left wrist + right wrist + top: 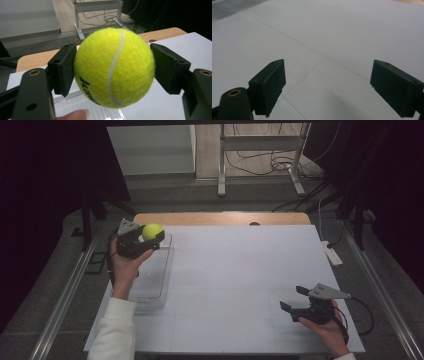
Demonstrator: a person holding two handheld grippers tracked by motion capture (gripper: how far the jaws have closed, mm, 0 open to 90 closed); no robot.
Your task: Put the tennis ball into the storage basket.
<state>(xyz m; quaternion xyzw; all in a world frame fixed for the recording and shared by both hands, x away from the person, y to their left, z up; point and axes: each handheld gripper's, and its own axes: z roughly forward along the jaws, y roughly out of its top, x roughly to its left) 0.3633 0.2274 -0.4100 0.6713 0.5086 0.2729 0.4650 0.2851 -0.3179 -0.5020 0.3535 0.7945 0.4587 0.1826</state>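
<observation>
White matte table [240, 270]; left tool [113, 67] clamps fuzzy ball [114, 67].

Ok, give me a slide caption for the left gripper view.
Left gripper shut on a yellow tennis ball, held above a clear tray.

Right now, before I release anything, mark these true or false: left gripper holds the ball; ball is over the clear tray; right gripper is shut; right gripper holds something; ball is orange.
1. The left gripper holds the ball: true.
2. The ball is over the clear tray: true, above its far end.
3. The right gripper is shut: false, its jaws stand apart.
4. The right gripper holds something: false, nothing sits between its jaws.
5. The ball is orange: false, it is yellow-green.
</observation>
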